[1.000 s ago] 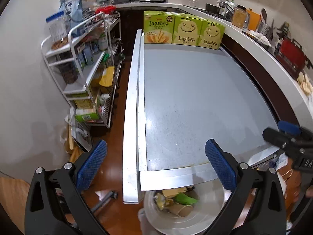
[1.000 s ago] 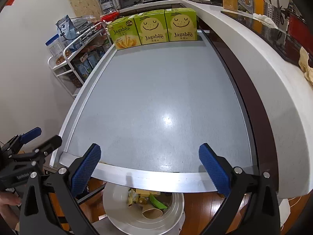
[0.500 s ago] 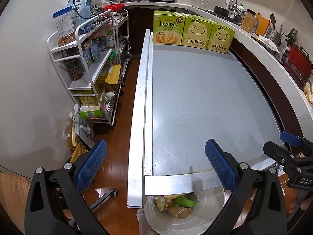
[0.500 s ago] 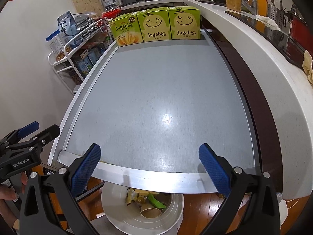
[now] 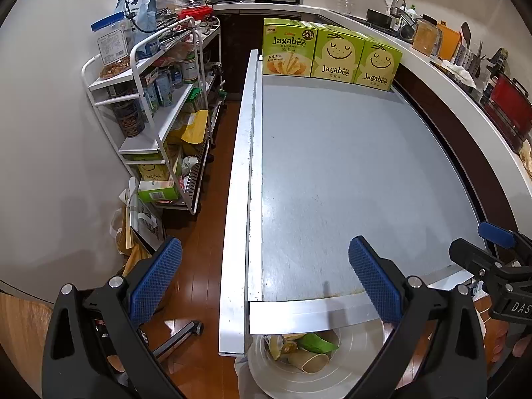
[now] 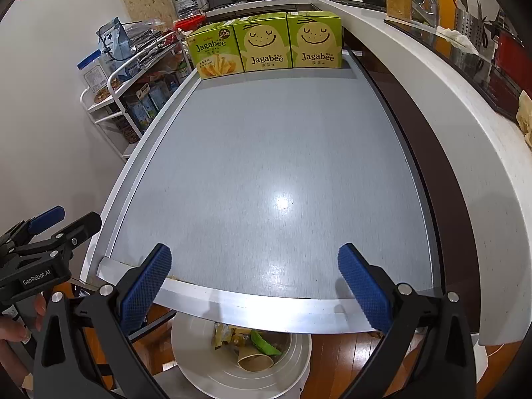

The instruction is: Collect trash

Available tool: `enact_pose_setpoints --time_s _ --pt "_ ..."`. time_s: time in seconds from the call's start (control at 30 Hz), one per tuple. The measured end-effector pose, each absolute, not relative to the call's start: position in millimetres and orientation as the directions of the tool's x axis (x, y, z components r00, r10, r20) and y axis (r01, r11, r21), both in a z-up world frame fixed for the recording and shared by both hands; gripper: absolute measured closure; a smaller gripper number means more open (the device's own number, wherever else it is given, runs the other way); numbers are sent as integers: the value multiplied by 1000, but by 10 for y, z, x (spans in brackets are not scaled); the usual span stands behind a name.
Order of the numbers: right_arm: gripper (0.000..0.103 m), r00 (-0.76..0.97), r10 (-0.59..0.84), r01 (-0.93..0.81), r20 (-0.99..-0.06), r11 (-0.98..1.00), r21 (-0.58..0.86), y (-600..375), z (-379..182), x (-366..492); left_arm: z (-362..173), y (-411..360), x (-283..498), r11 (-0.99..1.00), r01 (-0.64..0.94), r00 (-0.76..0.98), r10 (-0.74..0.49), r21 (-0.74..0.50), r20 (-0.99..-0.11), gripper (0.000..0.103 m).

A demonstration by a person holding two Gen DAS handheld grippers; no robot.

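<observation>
The round white trash bin point(image 6: 292, 370) stands on the floor just under the near edge of the grey table top point(image 6: 272, 166), below and between the fingers of both grippers. Inside it lie a brown paper cup point(image 6: 254, 360), a green wrapper point(image 6: 264, 342) and yellow wrappers point(image 6: 222, 334). The left gripper point(image 5: 264, 279) is spread wide and holds nothing; the right gripper point(image 6: 254, 282) is also wide and empty. Far ahead of them, three green Jagabee snack boxes point(image 6: 266, 45) stand in a row at the far table edge. Left of the left gripper is a white wire shelf rack point(image 5: 156, 109).
</observation>
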State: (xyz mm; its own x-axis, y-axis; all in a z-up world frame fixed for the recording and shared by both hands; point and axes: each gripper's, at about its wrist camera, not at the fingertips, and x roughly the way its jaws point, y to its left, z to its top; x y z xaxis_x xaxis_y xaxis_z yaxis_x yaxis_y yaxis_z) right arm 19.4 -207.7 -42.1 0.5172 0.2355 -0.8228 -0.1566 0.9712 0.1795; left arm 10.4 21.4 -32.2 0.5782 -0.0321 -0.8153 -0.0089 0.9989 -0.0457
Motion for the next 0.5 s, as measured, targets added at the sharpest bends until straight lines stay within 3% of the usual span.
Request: enact_pose_setpoints --time_s 0.5 --pt "5 522 235 -174 -820 970 168 -2064 -383 246 -287 227 111 998 -20 591 -32 -55 -806 2"
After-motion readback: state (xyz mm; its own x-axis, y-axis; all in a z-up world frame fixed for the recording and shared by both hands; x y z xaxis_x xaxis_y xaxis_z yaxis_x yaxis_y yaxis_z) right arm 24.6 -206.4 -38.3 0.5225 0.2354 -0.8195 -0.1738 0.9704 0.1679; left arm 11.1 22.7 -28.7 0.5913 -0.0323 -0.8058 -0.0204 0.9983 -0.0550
